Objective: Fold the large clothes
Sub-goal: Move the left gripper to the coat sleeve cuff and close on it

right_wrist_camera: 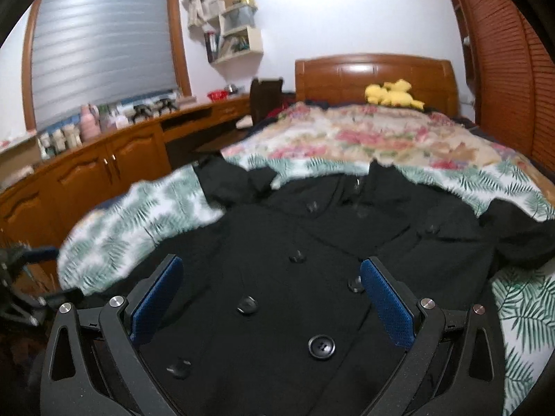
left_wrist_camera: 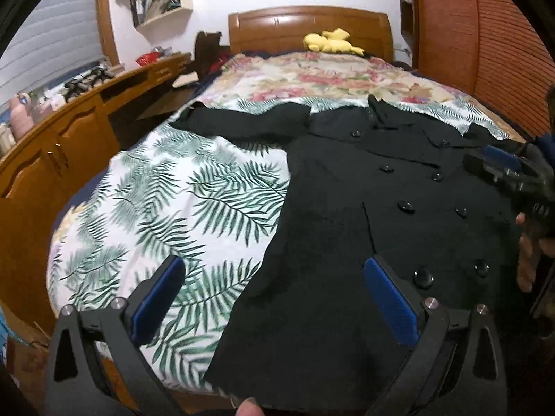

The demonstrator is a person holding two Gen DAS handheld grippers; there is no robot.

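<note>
Coat lies flat, buttons up, on the bed; with both tools gaping and empty, the left tool should pinch the near-left hem while the right tool takes the right.

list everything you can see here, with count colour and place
coat: one, black, spread flat buttons-up on the bed
bedspread: one, white with green leaves, under the coat
floral blanket: one, pink and cream, toward the headboard
plush toy: one, yellow, by the headboard
headboard: one, brown wood, far end
cabinets: one run, brown wood, left of bed
wall shelf: one, cream, upper wall
left gripper: one, black, blue pads, jaws open over the coat's hem
right gripper: one, same, jaws open above the buttons
</note>
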